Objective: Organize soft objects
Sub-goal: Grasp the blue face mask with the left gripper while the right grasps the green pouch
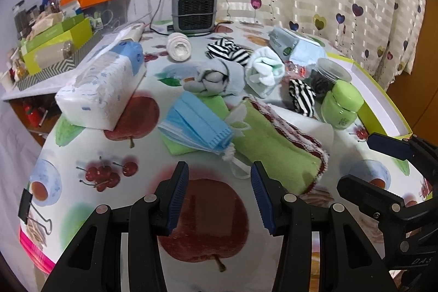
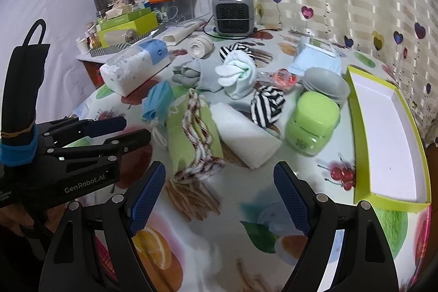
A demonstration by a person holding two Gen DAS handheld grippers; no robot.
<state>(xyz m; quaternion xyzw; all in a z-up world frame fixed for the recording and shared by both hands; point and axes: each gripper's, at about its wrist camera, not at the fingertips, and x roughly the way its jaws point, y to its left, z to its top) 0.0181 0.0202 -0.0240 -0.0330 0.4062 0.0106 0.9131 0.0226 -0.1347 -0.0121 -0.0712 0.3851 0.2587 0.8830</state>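
Observation:
Soft items lie scattered on the fruit-print tablecloth. A stack of blue face masks rests beside a green towel with red-white trim and a folded white cloth. Behind them are a grey sock bundle, a white-mint rolled towel, striped socks and a white sock roll. My left gripper hovers open just short of the masks. My right gripper is open, in front of the green towel. Neither holds anything.
A shallow white box with a green rim sits at the table's right edge. A green jar, a grey-lidded jar, a tissue pack, a wipes pack and a small heater stand around. A cluttered shelf lies at left.

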